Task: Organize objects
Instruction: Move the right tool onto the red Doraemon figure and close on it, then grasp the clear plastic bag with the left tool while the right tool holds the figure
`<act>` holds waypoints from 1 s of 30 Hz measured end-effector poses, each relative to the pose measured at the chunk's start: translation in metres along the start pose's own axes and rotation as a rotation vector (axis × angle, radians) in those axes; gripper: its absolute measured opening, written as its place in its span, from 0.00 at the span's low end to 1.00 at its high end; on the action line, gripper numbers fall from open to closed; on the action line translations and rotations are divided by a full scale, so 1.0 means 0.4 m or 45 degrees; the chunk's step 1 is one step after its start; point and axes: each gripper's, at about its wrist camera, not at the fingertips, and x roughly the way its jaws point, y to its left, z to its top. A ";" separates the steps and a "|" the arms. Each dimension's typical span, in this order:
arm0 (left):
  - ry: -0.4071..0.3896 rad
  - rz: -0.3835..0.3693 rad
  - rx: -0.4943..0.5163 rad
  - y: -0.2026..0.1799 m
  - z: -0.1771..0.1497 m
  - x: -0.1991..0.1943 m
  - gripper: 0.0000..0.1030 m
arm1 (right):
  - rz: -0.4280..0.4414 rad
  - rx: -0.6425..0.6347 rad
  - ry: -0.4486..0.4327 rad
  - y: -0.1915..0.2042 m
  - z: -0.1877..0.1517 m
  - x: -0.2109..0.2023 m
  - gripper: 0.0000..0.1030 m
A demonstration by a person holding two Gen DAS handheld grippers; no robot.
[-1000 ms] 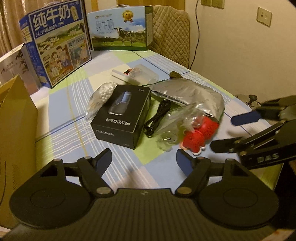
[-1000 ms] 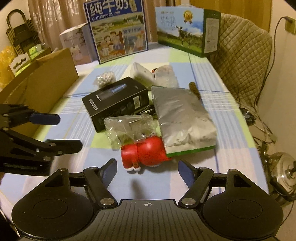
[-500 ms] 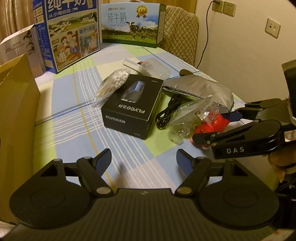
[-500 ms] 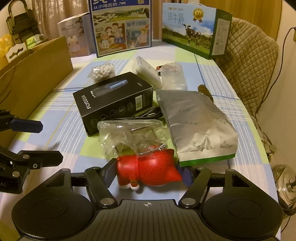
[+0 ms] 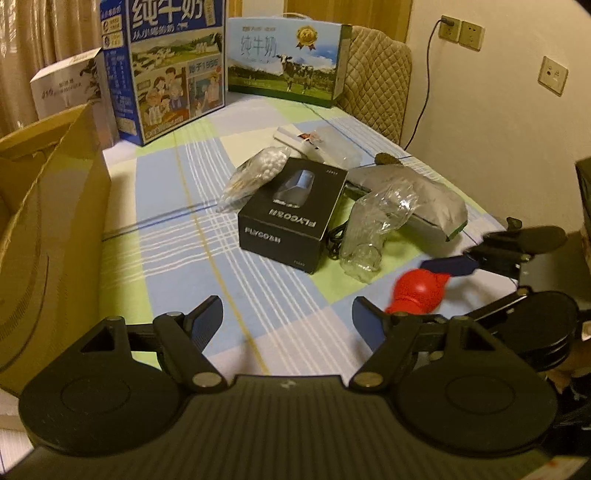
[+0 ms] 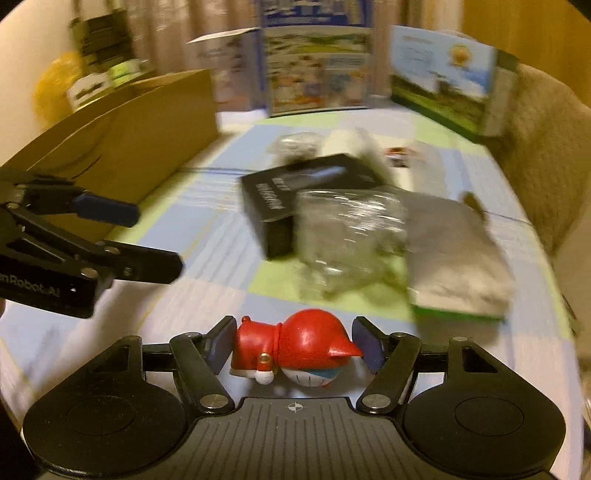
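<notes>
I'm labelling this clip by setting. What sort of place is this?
Most likely a home dining room. A table with a checked tablecloth holds milk cartons, a padded chair stands at its far side, and wall sockets and curtains show behind.

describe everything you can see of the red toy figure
The red toy figure is a small, glossy, hard-plastic-looking cartoon character: a round red head with a pointed ear or tip, a white and blue face turned downward, and a red body with white feet and a small gold bell. It lies sideways, clamped between the two fingers of the right gripper, head toward the right finger. The left wrist view suggests it is off the table, though blur leaves that uncertain.
</notes>
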 end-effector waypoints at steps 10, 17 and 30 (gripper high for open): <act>-0.085 -0.158 0.270 -0.098 0.097 0.069 0.72 | -0.169 0.227 -0.051 -0.097 -0.013 -0.068 0.20; -0.072 -0.181 0.247 -0.096 0.123 0.111 0.72 | -0.165 0.278 -0.069 -0.112 -0.031 -0.080 0.66; -0.075 -0.174 0.199 -0.064 0.106 0.091 0.73 | -0.035 0.370 0.037 -0.098 -0.048 -0.006 0.63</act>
